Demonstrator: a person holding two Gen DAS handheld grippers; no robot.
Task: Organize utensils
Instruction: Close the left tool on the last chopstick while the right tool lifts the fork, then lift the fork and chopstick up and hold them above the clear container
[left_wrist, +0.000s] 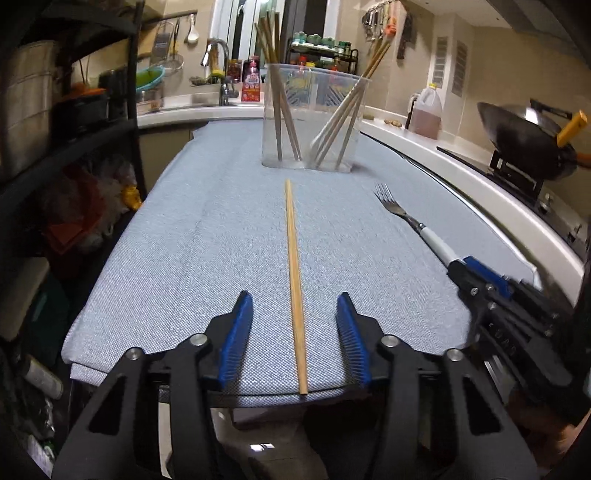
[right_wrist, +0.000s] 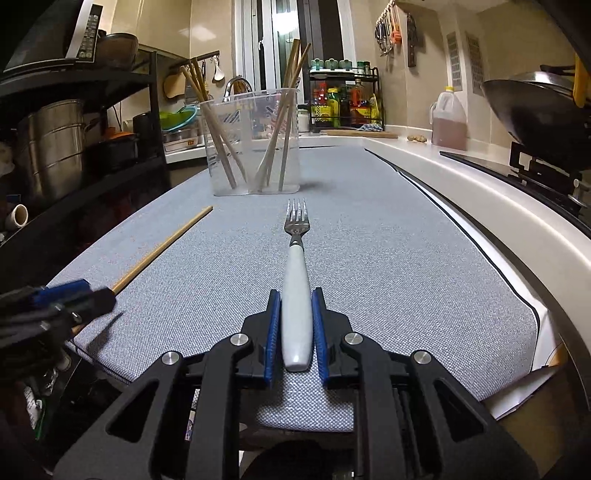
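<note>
Status: my right gripper (right_wrist: 296, 328) is clamped on the white handle of the fork (right_wrist: 295, 280) — pads touching both sides of the handle, tines pointing away toward the clear container (right_wrist: 255, 144). Fork looks like it's flat on the grey mat (right_wrist: 388, 266), not lifted yet as far as I can tell.

My left gripper (left_wrist: 295, 325) is spread wide, holding nothing. The single loose chopstick (left_wrist: 293, 280) lies between its fingers, running straight ahead toward the container, near end at the mat's front edge. No contact with either pad.

Progress, judging from the layout: the container at the far end of the mat already holds a batch of wooden chopsticks (left_wrist: 280, 110), leaning in two groups, left and right. Looks like two compartments, but I can't say for sure through the plastic. Only two items are left out on the mat — the fork and the one chopstick, well apart from each other. So I'd call it mostly done.

Remaining: lift the fork and drop it in the container, then close on the chopstick and do the same. The chopstick is thin and lies flat on fabric — it may roll or slip when I pinch it.
</note>
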